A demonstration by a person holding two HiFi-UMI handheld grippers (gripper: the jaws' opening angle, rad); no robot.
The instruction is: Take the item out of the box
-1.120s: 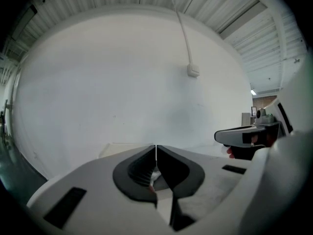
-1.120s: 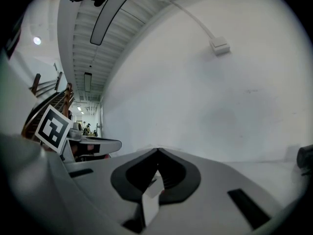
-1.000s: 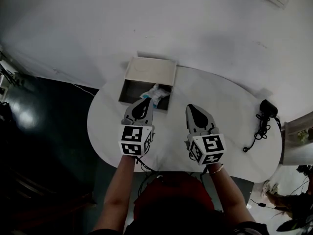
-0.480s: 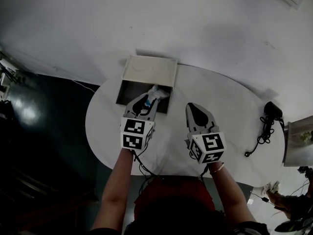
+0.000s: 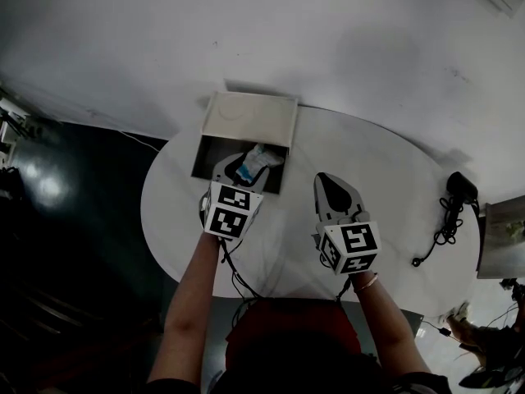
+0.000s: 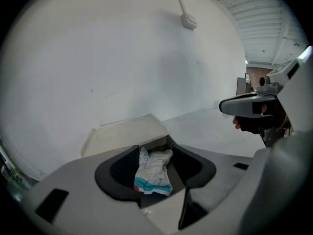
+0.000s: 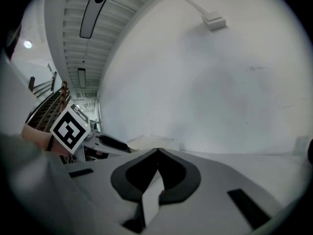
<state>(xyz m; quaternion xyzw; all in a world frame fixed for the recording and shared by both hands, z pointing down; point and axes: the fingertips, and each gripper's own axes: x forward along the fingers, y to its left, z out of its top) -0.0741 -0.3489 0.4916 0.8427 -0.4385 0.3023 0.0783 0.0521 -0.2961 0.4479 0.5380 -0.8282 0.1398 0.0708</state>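
Note:
An open white box (image 5: 199, 151) with its lid (image 5: 251, 117) laid back stands at the far left of the white oval table (image 5: 385, 179). A crumpled white packet with a blue band (image 5: 261, 156) lies inside it. My left gripper (image 5: 238, 164) reaches into the box, and its jaws are opening. In the left gripper view the packet (image 6: 153, 173) sits between the two dark pads without being pressed. My right gripper (image 5: 331, 185) hovers over the middle of the table, shut, with nothing in it (image 7: 157, 153).
A black plug with a coiled cable (image 5: 448, 212) lies at the table's right end. A grey shelf unit (image 5: 502, 236) stands beyond that end. Dark floor lies to the left of the table, and a white wall rises behind the box.
My left gripper moved forward from the table into the box, and its jaws went from shut to spread around the packet. The right gripper stayed put.

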